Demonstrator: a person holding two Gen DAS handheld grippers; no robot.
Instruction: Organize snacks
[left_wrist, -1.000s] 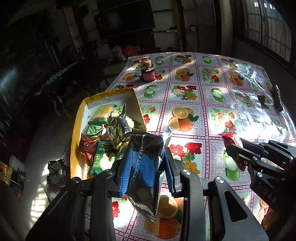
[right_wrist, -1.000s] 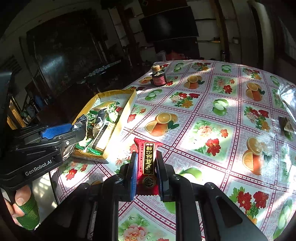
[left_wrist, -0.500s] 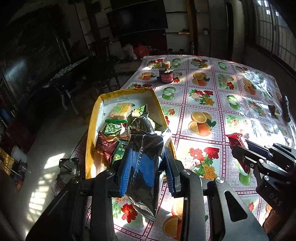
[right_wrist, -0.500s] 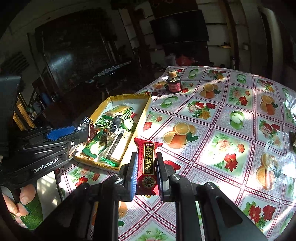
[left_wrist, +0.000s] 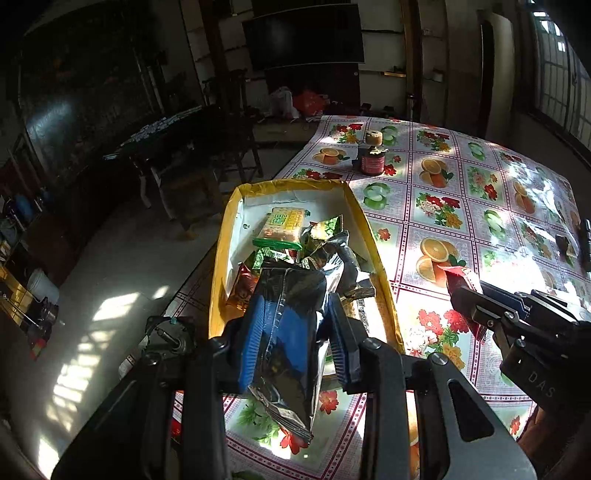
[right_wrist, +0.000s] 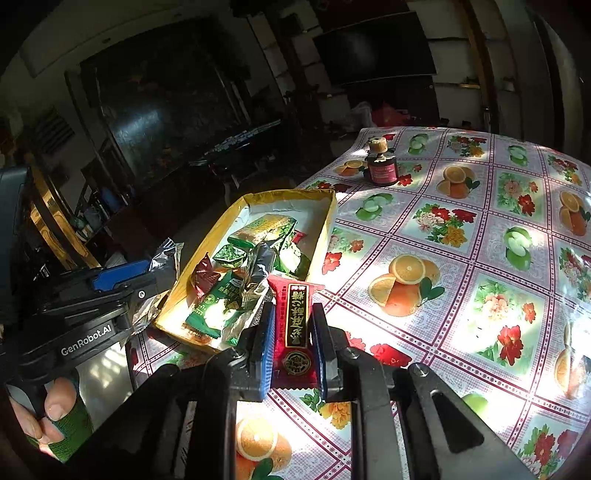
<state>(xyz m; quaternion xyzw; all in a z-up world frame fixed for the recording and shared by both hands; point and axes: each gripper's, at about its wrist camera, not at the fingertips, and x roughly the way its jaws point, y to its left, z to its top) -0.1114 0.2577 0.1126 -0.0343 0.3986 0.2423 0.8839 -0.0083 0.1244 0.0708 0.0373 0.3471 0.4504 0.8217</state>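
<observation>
While the left tongs (left_wrist: 293, 339) pinch a dark, shiny foil snack packet (left_wrist: 290, 332) between their blue pads (left_wrist: 253, 343), the packet hangs in the air just short of the near end of the yellow-rimmed tray (left_wrist: 221, 258), its crimped lower edge dangling over the flowered cloth. The pads are closed firmly against both sides of the packet, so the foil bulges between them. In the right wrist view the same tongs (right_wrist: 122, 284) appear at the left, beside the tray's near corner, with a silvery end of the packet (right_wrist: 168, 254) sticking out past the fingers.

The right tongs (right_wrist: 291, 343) are clamped on a red snack bar (right_wrist: 295, 325) with a gold-lettered black strip down its face; it stands nearly upright in the grip, its top end raised in front of the tray's near right corner. From the left wrist view the right tongs (left_wrist: 467, 304) sit off to the right of the tray, above the worktop (left_wrist: 461, 206), with the red wrapper's end (left_wrist: 460, 275) poking forward.

The tray (right_wrist: 328, 218) lies along the worktop's left edge and holds a jumble of wrapped snacks: a biscuit packet (left_wrist: 282, 227) towards the far end, and green (right_wrist: 210, 310), dark red (right_wrist: 205, 275) and silver wrappers nearer. A small dark jar (right_wrist: 380, 166) with a cork top stands well beyond the tray.
</observation>
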